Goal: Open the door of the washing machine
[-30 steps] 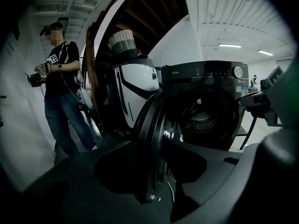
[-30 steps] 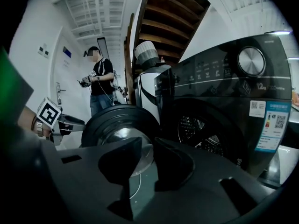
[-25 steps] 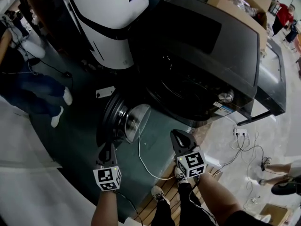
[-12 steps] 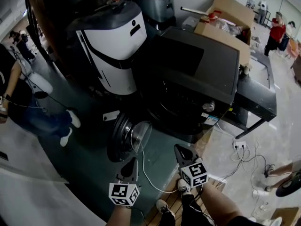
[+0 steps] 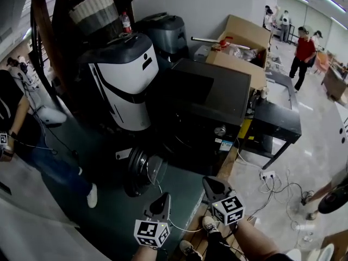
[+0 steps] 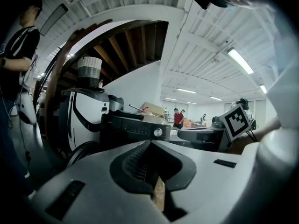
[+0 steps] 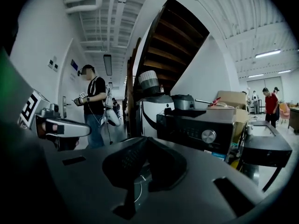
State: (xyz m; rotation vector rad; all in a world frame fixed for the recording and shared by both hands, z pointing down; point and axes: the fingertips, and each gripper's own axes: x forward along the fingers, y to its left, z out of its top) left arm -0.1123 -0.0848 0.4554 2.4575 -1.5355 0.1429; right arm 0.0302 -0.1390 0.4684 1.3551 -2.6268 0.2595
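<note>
A white-and-black unit (image 5: pixel 122 86) stood left of an open cardboard box (image 5: pixel 243 36), while a power strip (image 5: pixel 266 174) lay on the floor.

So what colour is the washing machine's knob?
The knob is silver, clearest in the right gripper view.

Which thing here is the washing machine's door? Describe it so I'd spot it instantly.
Find the big black washing machine in the middle, beside the white rounded appliance. Its door hangs open low at the front, on the white appliance's side: the only round, dark-rimmed disc with a bulging clear glass centre.
</note>
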